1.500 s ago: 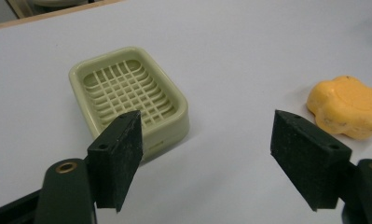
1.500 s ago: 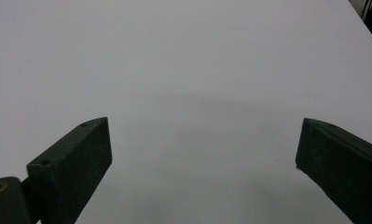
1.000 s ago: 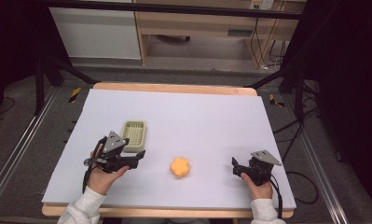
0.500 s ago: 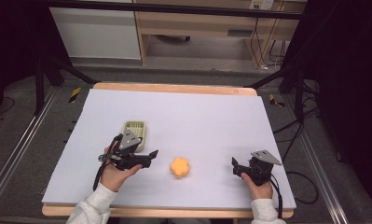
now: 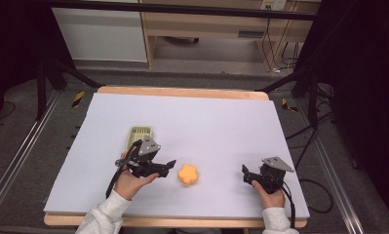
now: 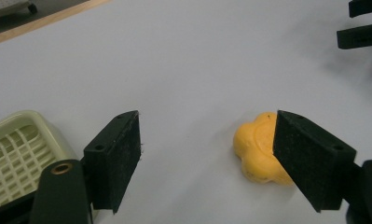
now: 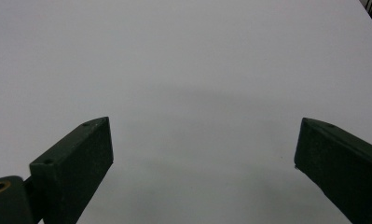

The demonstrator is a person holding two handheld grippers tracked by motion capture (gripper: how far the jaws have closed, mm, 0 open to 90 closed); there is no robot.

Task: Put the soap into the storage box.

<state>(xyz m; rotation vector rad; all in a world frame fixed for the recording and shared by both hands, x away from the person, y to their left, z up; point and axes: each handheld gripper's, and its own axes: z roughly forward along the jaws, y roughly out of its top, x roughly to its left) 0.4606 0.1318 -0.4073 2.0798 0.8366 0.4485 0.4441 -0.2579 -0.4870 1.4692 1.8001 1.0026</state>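
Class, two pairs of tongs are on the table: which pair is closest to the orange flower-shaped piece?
The left tongs, beside the green basket, nearly touch the orange flower-shaped piece. The right tongs sit well apart from it.

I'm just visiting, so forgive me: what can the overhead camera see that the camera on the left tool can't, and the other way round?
High view alone: the person's two hands, the whole left tool, the table's wooden edge and the floor around it. Left gripper view alone: a close look at its own two black jaws, spread wide, one partly covering the orange piece, and the grid inside the tray. Both share the orange flower-shaped piece, the pale green tray, the white table cover and the right tool.
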